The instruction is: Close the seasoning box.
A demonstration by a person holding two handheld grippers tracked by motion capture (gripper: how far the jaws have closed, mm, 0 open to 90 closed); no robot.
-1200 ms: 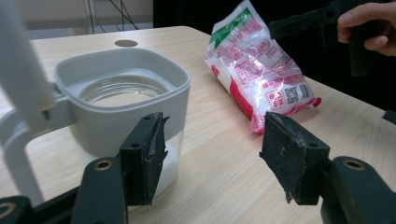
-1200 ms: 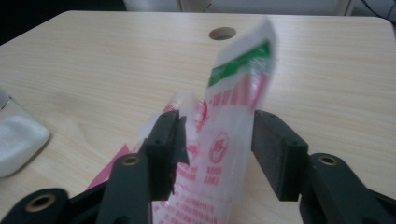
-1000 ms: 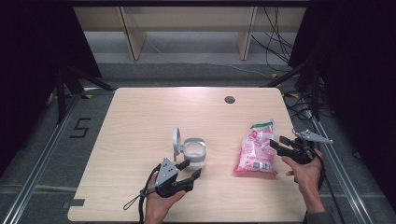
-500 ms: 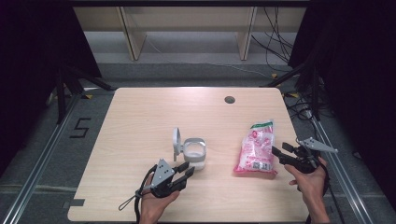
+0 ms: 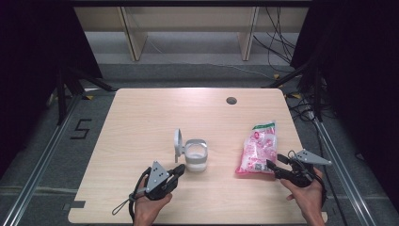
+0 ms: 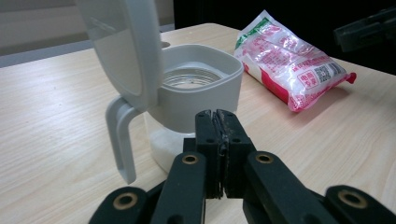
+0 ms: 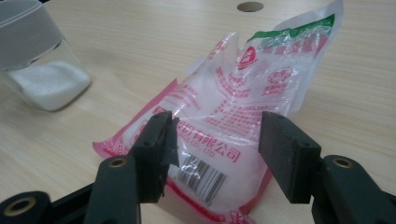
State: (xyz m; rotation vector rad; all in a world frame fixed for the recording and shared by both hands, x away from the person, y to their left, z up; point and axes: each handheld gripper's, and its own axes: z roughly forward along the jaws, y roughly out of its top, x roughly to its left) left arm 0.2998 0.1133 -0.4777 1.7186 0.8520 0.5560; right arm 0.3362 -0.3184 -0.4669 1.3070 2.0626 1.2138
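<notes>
Pink-and-white plastic bag of white granules [image 5: 257, 150] is lying flat near the right edge of the counter [image 5: 141, 122], sealed end toward the near edge. The right tool [image 5: 275, 165] has slid in a bit since a second ago, and its jaws are parted with the bag's bottom edge sitting between them — pads not pressing on it yet, looks like. The left tool [image 5: 179, 170] just snapped its jaws closed on nothing, parked right in front of the clear jar with the grey flip-up lid [image 5: 194, 155] around the counter's middle, lid standing open. My read — the left side's done with the lid and the bag grab comes next, probably to pour into the jar.
</notes>
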